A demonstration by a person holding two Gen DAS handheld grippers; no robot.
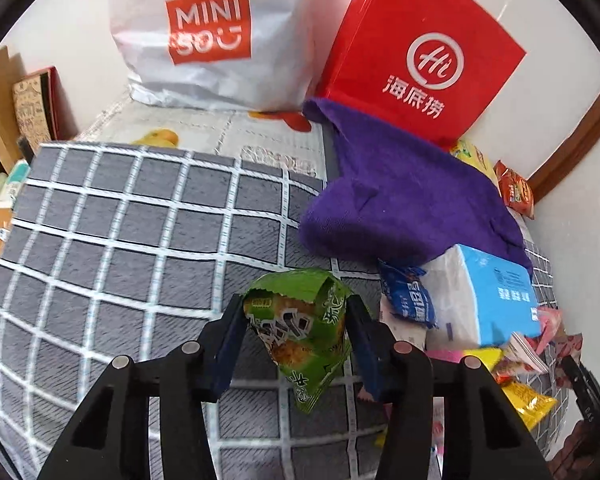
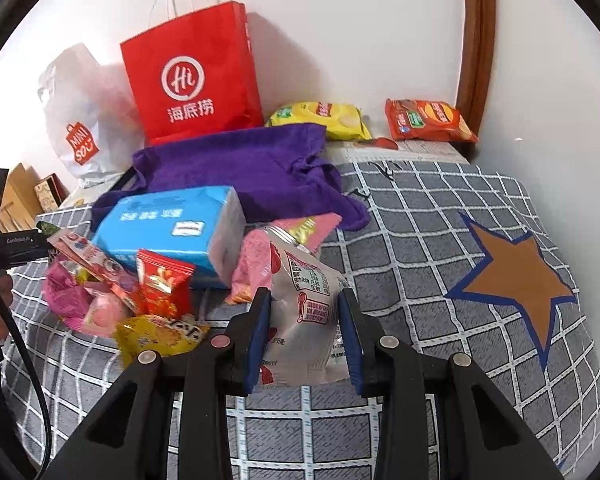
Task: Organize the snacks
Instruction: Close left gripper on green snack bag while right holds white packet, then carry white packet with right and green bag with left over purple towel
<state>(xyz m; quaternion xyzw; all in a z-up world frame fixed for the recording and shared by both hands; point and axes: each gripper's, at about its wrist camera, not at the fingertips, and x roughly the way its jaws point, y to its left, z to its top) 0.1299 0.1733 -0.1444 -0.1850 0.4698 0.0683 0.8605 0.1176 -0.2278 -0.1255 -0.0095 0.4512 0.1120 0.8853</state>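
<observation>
Snacks lie heaped on the checked bed cover [image 1: 120,220]. Left wrist view: the left tool [image 1: 296,316] pinches a green snack packet [image 1: 300,324]. Right wrist view: the right tool [image 2: 304,308] clamps a white snack pouch [image 2: 308,300] beside the blue tissue pack [image 2: 172,232].

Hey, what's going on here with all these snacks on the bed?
A person is sorting snacks on a grey checked blanket with a handheld gripper in each hand. The left gripper is closed on a green snack packet, held up off the blanket. The right gripper is clamped on a white and pink snack pouch. More packets lie heaped beside a blue tissue pack and a purple towel.
</observation>
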